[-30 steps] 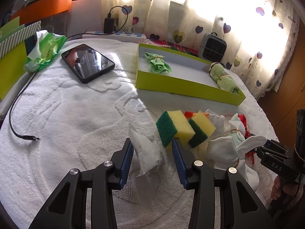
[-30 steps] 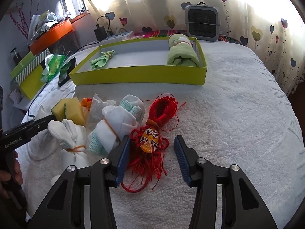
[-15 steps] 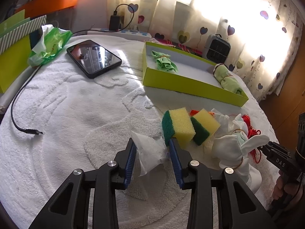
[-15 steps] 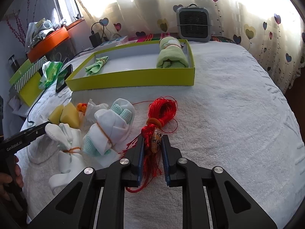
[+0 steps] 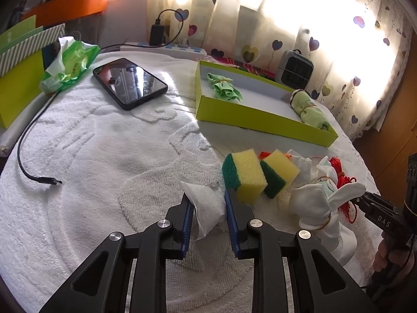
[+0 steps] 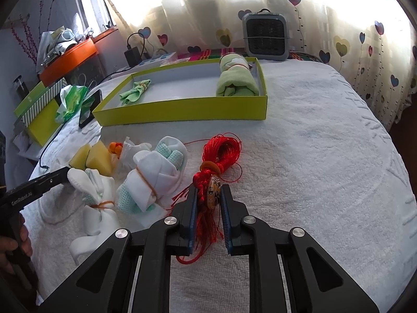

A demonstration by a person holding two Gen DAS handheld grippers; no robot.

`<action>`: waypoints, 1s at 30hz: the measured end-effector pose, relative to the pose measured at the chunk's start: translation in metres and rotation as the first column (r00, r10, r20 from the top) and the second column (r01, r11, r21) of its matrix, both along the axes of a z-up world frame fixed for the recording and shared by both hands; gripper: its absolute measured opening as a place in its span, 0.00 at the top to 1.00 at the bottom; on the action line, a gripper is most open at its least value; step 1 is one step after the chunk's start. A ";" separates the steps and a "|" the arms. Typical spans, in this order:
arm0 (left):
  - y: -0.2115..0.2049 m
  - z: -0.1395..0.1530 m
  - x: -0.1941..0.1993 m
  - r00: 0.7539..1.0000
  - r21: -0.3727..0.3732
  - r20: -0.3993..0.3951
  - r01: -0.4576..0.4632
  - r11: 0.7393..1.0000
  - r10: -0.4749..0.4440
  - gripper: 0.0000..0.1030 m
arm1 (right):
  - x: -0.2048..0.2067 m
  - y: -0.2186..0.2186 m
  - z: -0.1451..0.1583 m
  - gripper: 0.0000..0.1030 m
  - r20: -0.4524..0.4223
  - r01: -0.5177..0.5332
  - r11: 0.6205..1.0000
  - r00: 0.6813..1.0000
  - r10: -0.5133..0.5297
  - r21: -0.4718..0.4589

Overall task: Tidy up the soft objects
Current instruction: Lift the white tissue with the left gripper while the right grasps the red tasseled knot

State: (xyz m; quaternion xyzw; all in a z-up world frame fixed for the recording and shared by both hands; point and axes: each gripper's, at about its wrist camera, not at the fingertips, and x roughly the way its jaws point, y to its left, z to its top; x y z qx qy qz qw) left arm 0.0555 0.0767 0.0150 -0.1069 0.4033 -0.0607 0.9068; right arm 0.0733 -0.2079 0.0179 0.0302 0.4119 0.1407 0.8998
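The left gripper (image 5: pixel 208 208) has been closing, and its blue ridged pads now squeeze a thin, crinkly white tissue (image 5: pixel 206 206) that stands up in a soft point, its long way running straight ahead between the fingers. The right gripper (image 6: pixel 208 206) is pinched tight on a red tassel charm (image 6: pixel 212 191); its shiny little painted bead stands on edge, and its long way also runs straight ahead, with silky red strings hanging back toward the camera and a round coil of red cord (image 6: pixel 221 151) at the far end. Everything sits on a bumpy white towel (image 6: pixel 325 169). Just past the tissue are two spongy blocks (image 5: pixel 256 174), yellow with a rough dark green side, touching each other. Beside them lie two soft white cloth bundles (image 6: pixel 148 180) tied with thin rubber bands, one showing mint green mesh. Farther back is a long flat box (image 6: pixel 182 109) of lime green card, with a small green cloth bow (image 6: pixel 135 92) at one end and a fat rolled green cloth (image 6: pixel 235 80) at the other. A smooth black phone (image 5: pixel 129 82) lies flat to the left of the box
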 end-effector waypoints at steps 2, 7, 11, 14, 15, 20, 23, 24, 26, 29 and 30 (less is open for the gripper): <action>0.000 0.000 0.000 1.000 0.000 0.001 0.000 1.000 0.000 0.78 | -0.001 0.000 0.001 0.83 0.003 0.000 1.000 1.000 0.000 0.000; 0.001 0.005 0.001 1.000 0.004 0.015 0.002 1.000 -0.002 0.78 | -0.002 -0.001 0.003 0.83 0.013 -0.001 1.000 1.000 0.001 0.010; 0.002 0.013 0.001 1.000 0.012 0.031 0.000 1.000 -0.001 0.78 | -0.003 0.000 0.006 0.83 0.023 -0.002 1.000 1.000 0.002 0.013; 0.003 0.020 0.003 0.999 0.018 0.046 -0.001 1.000 0.000 0.78 | -0.003 0.000 0.011 0.83 0.036 0.000 1.000 0.999 0.000 0.014; 0.003 0.022 0.004 0.999 0.018 0.049 0.000 1.000 -0.001 0.78 | -0.003 -0.001 0.012 0.83 0.041 0.001 1.000 0.999 -0.002 0.017; 0.001 0.033 0.011 0.998 0.025 0.070 0.009 1.000 -0.011 0.78 | -0.002 0.000 0.021 0.83 0.061 0.001 1.000 0.998 -0.002 0.017; 0.001 0.038 0.016 0.997 0.015 0.076 0.016 1.000 -0.017 0.78 | 0.000 0.000 0.026 0.83 0.073 0.000 1.000 0.997 -0.001 0.017; 0.001 0.040 0.019 0.997 0.012 0.077 0.018 1.000 -0.019 0.78 | 0.001 0.000 0.027 0.83 0.077 -0.001 1.000 0.997 0.000 0.016; 0.001 0.042 0.023 0.997 0.009 0.078 0.017 1.000 -0.018 0.78 | 0.003 0.001 0.030 0.83 0.083 0.001 1.000 0.997 -0.003 0.016; 0.000 0.045 0.031 0.997 0.010 0.079 0.023 1.000 -0.024 0.78 | 0.008 0.000 0.035 0.83 0.087 0.001 1.000 0.996 -0.002 0.020; -0.001 0.047 0.033 0.996 0.013 0.080 0.029 1.000 -0.029 0.78 | 0.009 0.000 0.037 0.83 0.092 0.000 1.000 0.996 -0.002 0.018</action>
